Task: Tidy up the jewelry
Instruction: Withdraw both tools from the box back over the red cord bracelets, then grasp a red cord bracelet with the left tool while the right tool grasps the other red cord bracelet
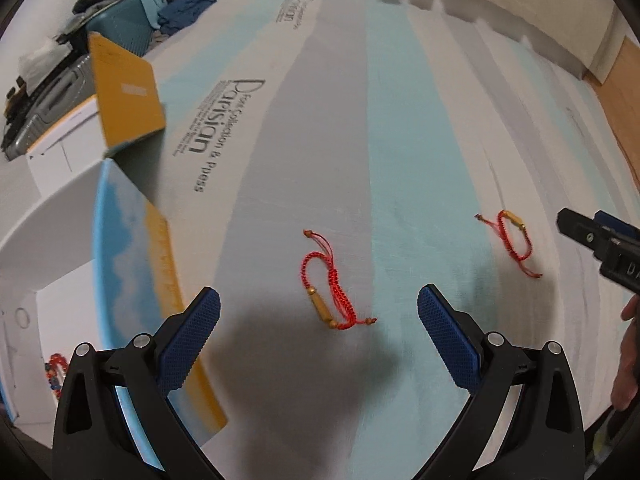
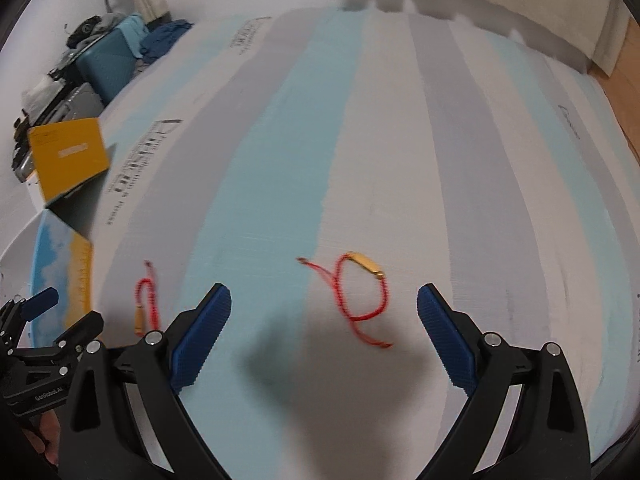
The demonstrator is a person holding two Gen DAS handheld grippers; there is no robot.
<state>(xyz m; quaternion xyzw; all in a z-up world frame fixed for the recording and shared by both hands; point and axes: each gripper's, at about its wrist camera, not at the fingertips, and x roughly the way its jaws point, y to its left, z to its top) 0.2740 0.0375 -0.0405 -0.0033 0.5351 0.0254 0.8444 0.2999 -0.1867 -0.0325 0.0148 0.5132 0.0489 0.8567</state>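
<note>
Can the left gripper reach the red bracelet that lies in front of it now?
Probably yes. The left gripper is open, the red bracelet lies flat on the striped sheet between its fingers, and nothing lies between them.

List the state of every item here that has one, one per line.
Left tongs: open, holding nothing, above a bracelet.
Right tongs: open, holding nothing, above the other bracelet.
Near red cord bracelet: lying loose on the striped sheet, ungrasped.
Far red cord bracelet: lying loose on the sheet, ungrasped.
Yellow-lidded box: open, lid tilted up.
Beaded bracelet: inside the white box.
</note>
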